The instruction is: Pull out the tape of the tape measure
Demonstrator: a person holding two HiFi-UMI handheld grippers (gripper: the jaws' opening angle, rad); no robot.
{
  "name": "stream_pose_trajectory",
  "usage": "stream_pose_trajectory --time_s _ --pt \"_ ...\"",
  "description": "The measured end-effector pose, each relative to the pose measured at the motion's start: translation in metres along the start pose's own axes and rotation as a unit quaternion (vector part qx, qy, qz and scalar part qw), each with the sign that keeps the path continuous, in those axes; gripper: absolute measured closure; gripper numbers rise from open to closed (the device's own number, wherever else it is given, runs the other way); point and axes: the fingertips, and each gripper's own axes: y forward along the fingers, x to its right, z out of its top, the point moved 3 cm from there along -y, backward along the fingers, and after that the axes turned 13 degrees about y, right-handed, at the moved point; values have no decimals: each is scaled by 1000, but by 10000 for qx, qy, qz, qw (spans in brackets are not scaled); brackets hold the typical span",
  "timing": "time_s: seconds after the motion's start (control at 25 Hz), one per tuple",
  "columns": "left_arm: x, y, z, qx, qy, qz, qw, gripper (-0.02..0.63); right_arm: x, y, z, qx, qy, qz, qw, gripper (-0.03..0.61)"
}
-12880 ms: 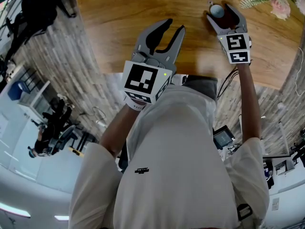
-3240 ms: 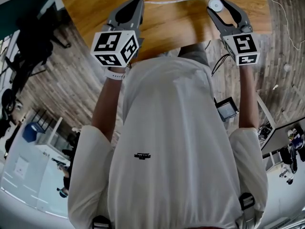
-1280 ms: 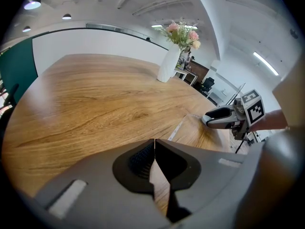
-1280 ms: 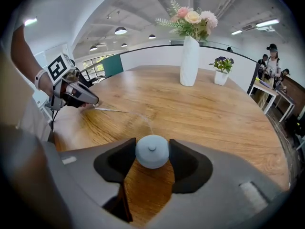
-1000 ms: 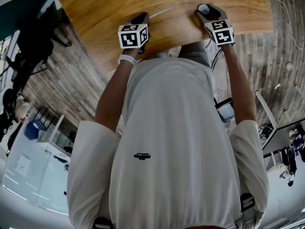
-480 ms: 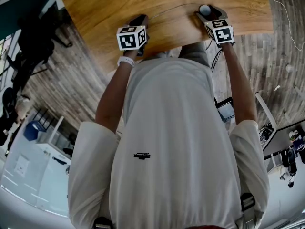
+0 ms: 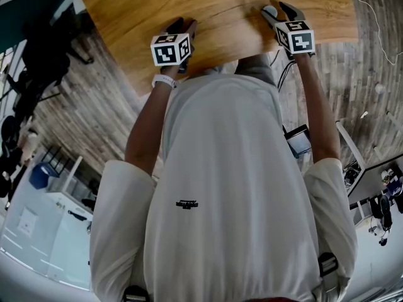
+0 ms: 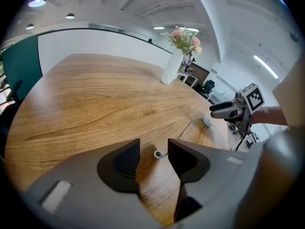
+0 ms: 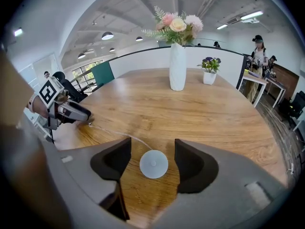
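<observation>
Having clamped a second ago, our left gripper (image 8: 153, 145) is opening off the tape ring (image 8: 158, 154) and our right gripper (image 9: 152, 145) off the tape measure (image 9: 153, 164), both low over the table (image 7: 208, 5).

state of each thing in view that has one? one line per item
Left claw: jaws opening, pull ring between them, not gripped.
Right claw: jaws opening, tape measure case between them, not gripped.
Tape measure case: flat on the table.
Tape: pulled out, lying across the table.
Vase: upright, flowers in it.
</observation>
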Motion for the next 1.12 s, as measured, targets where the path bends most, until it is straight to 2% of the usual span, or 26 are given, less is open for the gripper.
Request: stream_pose_trajectory --time_s 0.4,0.68,0.88,1.12 --pt "-7 -19 6 335 -30 28 9994 365 -9 -36 15 201 -52 11 9998 291" --pt "-9 -38 16 612 -14 95 9981 351 -20 -66 25 472 -41 86 9988 291" --pt "-3 -56 35 895 268 103 9956 351 -34 -83 29 511 -168 314 9981 291" --pt "8 -82 70 1401 413 46 9893 353 -52 -109 39 750 -286 486 9956 296"
